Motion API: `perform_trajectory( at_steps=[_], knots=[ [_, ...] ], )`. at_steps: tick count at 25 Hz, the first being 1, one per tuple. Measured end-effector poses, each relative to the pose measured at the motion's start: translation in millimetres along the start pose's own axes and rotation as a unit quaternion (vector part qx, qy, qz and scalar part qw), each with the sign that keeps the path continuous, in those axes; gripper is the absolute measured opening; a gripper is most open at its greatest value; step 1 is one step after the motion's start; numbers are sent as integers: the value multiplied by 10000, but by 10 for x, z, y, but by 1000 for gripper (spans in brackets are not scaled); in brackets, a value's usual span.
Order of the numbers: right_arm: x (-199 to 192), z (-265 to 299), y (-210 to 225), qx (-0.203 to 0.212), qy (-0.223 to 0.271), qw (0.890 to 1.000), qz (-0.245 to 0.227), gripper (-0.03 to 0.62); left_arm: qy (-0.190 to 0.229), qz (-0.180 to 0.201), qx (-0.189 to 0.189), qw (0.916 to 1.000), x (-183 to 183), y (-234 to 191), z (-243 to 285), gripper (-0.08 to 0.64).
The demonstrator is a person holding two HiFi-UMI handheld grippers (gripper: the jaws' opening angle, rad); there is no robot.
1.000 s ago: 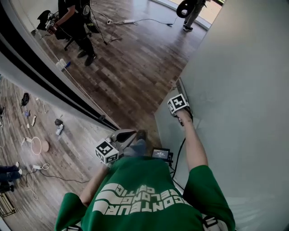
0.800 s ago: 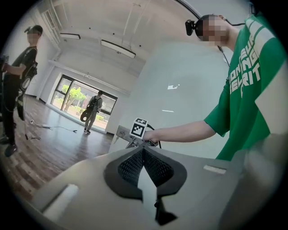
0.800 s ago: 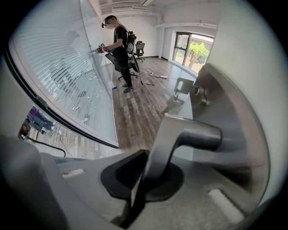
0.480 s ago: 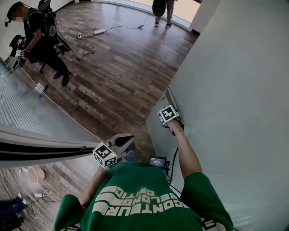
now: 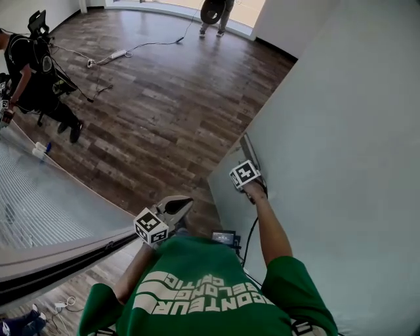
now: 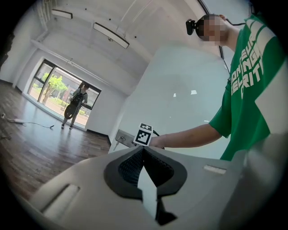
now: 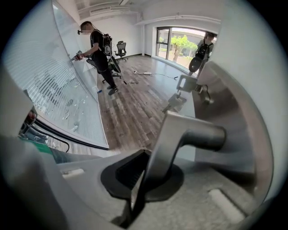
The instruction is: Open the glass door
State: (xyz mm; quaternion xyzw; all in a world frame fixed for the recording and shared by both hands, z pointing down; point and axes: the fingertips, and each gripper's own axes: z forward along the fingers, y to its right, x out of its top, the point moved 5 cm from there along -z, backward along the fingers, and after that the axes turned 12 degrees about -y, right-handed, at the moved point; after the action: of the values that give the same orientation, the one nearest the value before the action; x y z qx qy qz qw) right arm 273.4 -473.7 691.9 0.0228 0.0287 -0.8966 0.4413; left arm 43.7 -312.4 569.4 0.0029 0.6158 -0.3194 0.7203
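The glass door (image 5: 341,118) is a frosted pane filling the right of the head view, and its edge stands out over the wooden floor. My right gripper (image 5: 254,189) is at the door's metal handle plate (image 5: 247,148). In the right gripper view the right gripper (image 7: 145,157) is shut on the silver lever handle (image 7: 184,132), which runs out of the plate (image 7: 236,121). My left gripper (image 5: 186,203) hangs in front of my chest, shut and holding nothing. In the left gripper view the left gripper (image 6: 143,149) points level towards the door (image 6: 180,85).
A glass wall with frosted stripes (image 5: 39,197) and a dark bottom frame (image 5: 59,272) runs along the left. A person in black (image 5: 33,72) works at that wall. Another person (image 5: 213,10) stands by the far window. Cables (image 5: 131,47) lie on the wooden floor (image 5: 164,111).
The door has swung with my right gripper on its handle. Both grippers shifted down and left in the head view. The glass wall's dark frame slid to the lower left, and more floor shows.
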Motion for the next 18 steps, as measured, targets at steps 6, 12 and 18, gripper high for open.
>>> perform_trajectory(
  at_steps=[6, 12, 18],
  knots=[
    [-81, -42, 435, -42, 60, 9995, 321, -8, -173, 94, -171, 9997, 107, -98, 140, 9],
    [-191, -17, 870, -49, 5, 9982, 591, -8, -229, 44, -137, 9996, 157, -172, 194, 9],
    [-382, 25, 1211, -52, 10, 9962, 867, -8, -198, -30, 57, 9998, 197, -354, 279, 9]
  ],
)
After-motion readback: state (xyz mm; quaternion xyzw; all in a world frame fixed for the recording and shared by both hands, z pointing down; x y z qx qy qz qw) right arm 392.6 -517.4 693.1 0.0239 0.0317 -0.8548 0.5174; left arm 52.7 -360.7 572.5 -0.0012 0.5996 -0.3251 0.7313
